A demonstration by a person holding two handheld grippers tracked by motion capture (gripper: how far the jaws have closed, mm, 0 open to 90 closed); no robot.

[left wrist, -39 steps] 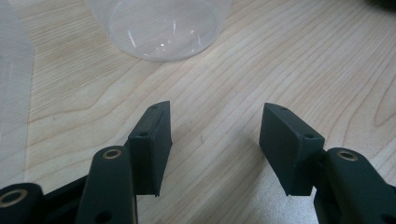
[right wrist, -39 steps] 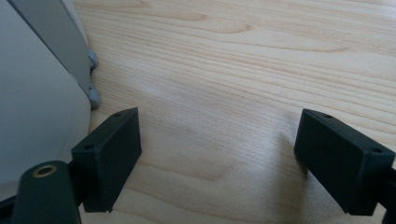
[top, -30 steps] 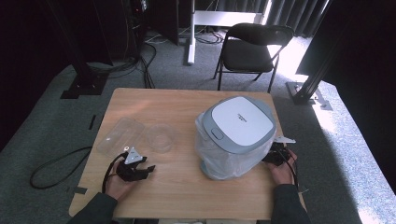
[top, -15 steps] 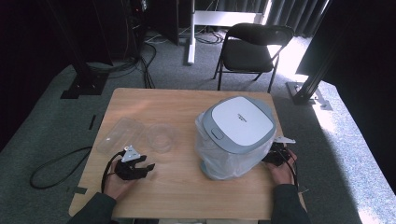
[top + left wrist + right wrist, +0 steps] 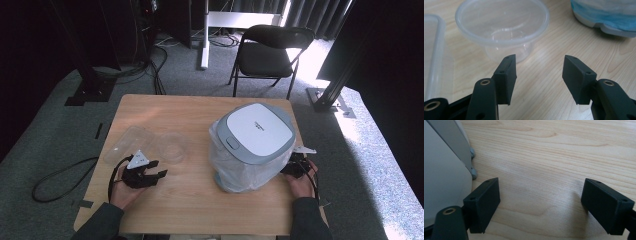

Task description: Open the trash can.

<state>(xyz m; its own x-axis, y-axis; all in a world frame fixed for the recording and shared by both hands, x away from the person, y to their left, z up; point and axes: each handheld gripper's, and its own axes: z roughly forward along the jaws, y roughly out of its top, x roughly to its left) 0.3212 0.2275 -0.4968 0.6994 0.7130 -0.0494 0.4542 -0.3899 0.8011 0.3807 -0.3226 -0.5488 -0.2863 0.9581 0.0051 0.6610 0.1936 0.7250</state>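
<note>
**Two open grippers, three things on the desk**

Here we hold our left hand-held gripper (image 5: 159, 174) low near the desk's front-left corner, its jaws spread apart and empty, aimed at the round clear tub (image 5: 502, 23) just ahead. We judge the wide gap suits taking that tub by its rim or wall. Our right hand-held gripper (image 5: 284, 169) rests near the desk's right edge, jaws likewise released with nothing between them, and its left jaw sits just beside the base of the grey-and-white appliance (image 5: 257, 132). That placement looks to us like a readiness to steady or grip the appliance, which stands wrapped in a clear plastic bag (image 5: 235, 172) toward the right side of the desk (image 5: 195, 107).

Counting outward: two grippers, one round tub, one flatter clear container (image 5: 124, 145) lying touching or just beside it toward the left edge, and one bagged appliance.
</note>
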